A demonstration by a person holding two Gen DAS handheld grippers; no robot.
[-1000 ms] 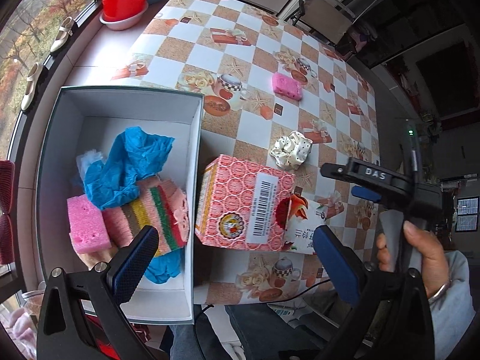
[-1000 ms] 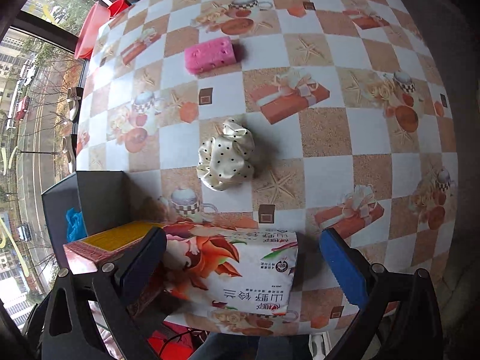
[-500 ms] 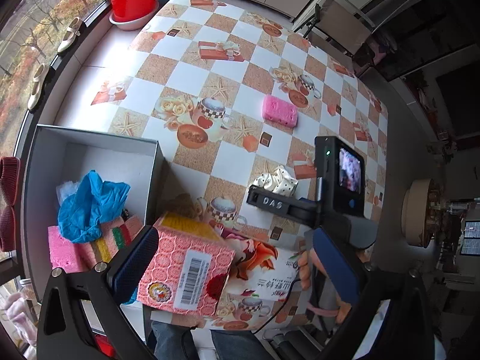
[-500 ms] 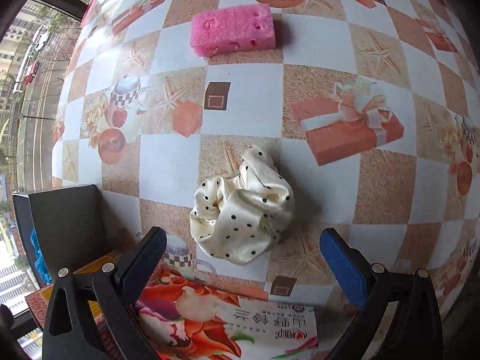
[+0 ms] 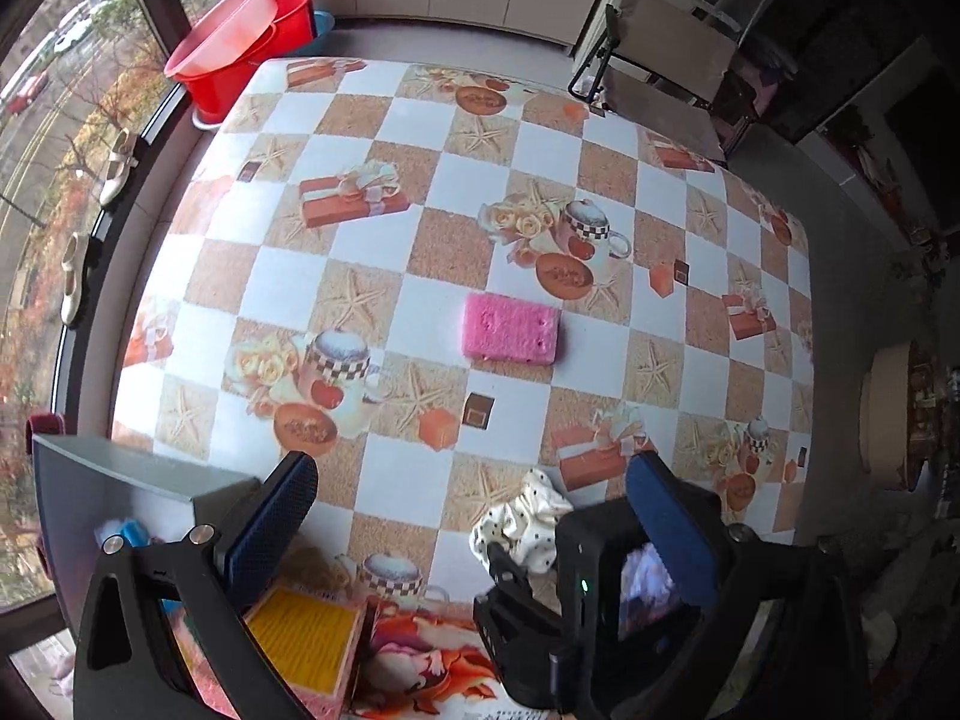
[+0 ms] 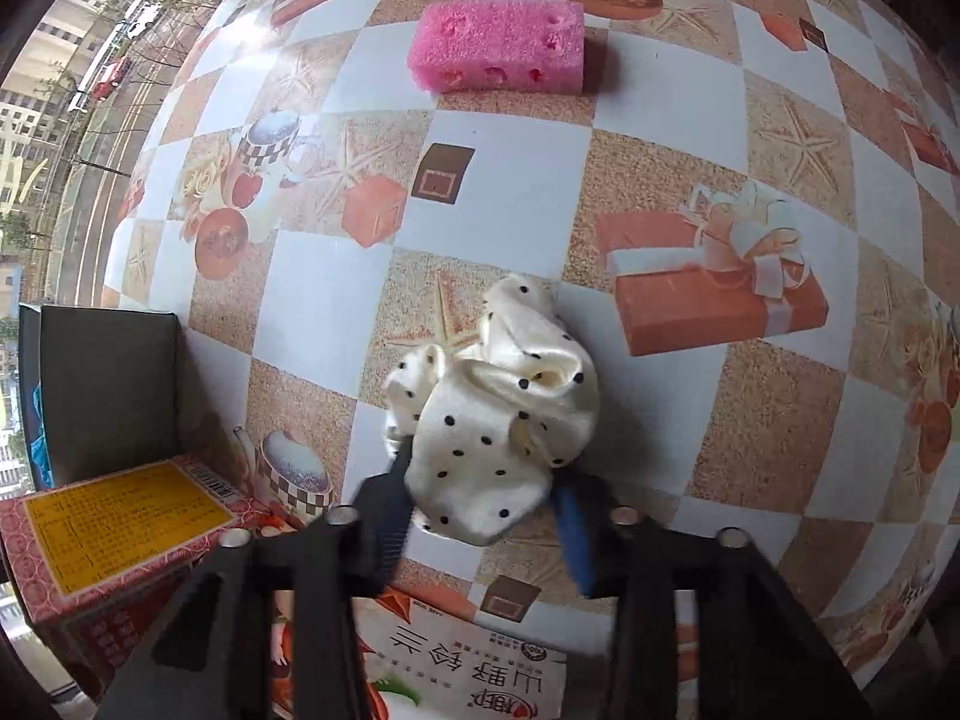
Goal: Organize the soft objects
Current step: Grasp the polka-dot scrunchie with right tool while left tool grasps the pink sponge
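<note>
Scrunchie point(image 6: 492, 420) | between right gripper point(image 6: 480, 510) jaws, just closing onto it | left gripper point(image 5: 468, 516) jaws released

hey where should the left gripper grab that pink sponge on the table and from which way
Come straight down on the pink sponge with the open left gripper and pinch across its short width, pads on the two long side faces. It lies flat as a rectangular block with clear tablecloth all round, so those faces look reachable, and the foam should give.
</note>
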